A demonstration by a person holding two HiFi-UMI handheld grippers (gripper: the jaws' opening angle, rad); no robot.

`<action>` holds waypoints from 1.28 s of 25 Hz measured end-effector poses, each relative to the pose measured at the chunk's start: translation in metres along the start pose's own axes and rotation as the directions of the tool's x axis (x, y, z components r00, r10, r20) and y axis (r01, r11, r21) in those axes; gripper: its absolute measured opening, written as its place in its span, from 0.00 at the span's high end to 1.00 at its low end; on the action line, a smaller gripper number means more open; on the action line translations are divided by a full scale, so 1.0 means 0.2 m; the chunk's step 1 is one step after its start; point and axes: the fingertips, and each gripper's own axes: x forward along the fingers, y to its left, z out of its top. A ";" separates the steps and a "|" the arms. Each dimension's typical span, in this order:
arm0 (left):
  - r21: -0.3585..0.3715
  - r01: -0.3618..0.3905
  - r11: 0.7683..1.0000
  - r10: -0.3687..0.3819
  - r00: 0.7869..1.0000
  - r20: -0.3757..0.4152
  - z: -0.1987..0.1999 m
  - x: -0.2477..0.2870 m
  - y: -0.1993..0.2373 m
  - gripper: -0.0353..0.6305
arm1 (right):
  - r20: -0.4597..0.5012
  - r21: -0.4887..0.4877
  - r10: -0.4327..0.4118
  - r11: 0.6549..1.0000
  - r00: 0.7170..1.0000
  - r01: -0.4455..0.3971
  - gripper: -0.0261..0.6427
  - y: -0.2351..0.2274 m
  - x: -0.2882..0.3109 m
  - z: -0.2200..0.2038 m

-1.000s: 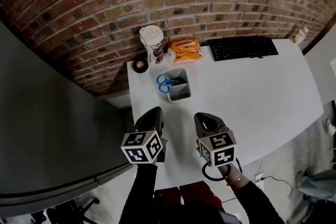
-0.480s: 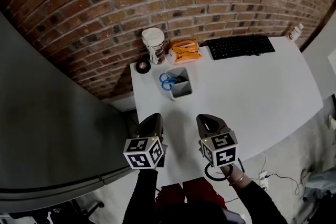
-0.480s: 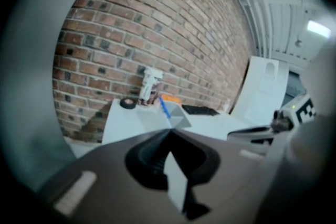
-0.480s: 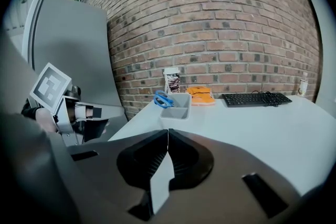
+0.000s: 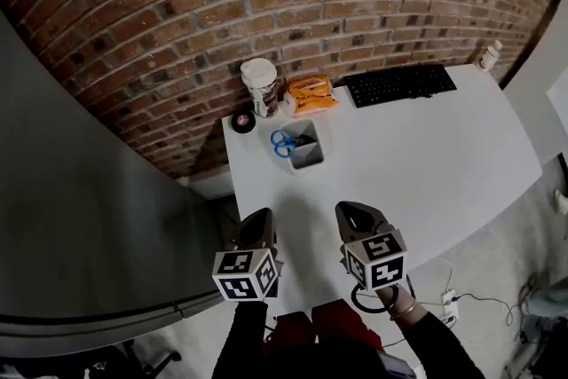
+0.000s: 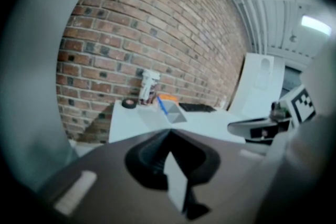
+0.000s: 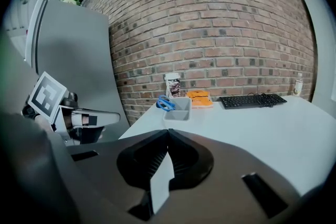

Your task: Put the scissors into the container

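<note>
I can see the scissors [image 5: 286, 140] already in the container [image 5: 308, 158]. Two bright blue loop handles poke over its rim at the end nearest the paper cup [image 5: 259, 86]. The blades are down inside, where I can't make them out. The container is a small grey open box standing on the white surface [image 5: 426, 155]. Beyond the container sit the paper cup and an orange packet [image 5: 311, 93], with a roll of tape [image 5: 239, 122] off to its left and a keyboard [image 5: 399, 84] off to its right.

My left claw [image 5: 258, 217] is pinched fully together with nothing in it. My right claw [image 5: 354, 210] is closed and empty too. Both hover over the near edge of the surface, well apart from the container and pointing towards it.

Compared with a second ago, both claws have drawn back from the container towards me, so the gap to it is wider. The scissors and the container have not shifted, and both claws are as tightly closed as before.
</note>
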 end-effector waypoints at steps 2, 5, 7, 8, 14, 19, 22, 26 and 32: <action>0.001 -0.002 1.000 0.002 1.000 0.002 0.00 -0.04 0.00 0.94 | 0.010 0.001 0.003 1.000 1.000 -0.003 0.95 0.01 -0.02 0.00; 0.007 -0.002 1.000 0.002 1.000 0.005 0.00 -0.09 0.00 0.94 | 0.022 0.005 0.001 1.000 1.000 -0.001 0.95 0.02 -0.05 0.01; 0.008 -0.001 1.000 0.001 1.000 0.008 0.00 -0.12 -0.01 0.94 | 0.027 0.008 0.000 1.000 1.000 0.000 0.95 0.03 -0.08 0.01; 0.008 0.000 1.000 0.000 1.000 0.011 0.00 -0.14 -0.01 0.94 | 0.031 0.009 0.000 1.000 1.000 -0.001 0.95 0.03 -0.09 0.01; 0.004 -0.007 1.000 0.007 1.000 0.026 -0.02 -0.24 -0.01 0.94 | 0.065 0.004 0.010 1.000 0.998 -0.011 0.95 0.09 -0.17 0.03; 0.013 -0.007 1.000 0.006 0.999 0.036 -0.02 -0.33 -0.01 0.94 | 0.076 0.004 0.003 1.000 0.997 -0.004 0.95 0.11 -0.25 0.01; 0.020 -0.002 1.000 0.001 0.999 0.042 -0.01 -0.38 -0.02 0.94 | 0.074 0.003 0.014 1.000 0.997 -0.014 0.95 0.14 -0.30 -0.01; 0.031 0.003 0.999 -0.005 0.998 0.055 0.00 -0.42 -0.03 0.94 | 0.094 0.007 0.030 1.000 0.995 -0.030 0.95 0.17 -0.35 0.00; 0.052 0.019 0.998 -0.023 0.997 0.079 0.04 -0.49 -0.07 0.94 | 0.122 0.009 0.053 0.998 0.991 -0.054 0.95 0.25 -0.42 0.03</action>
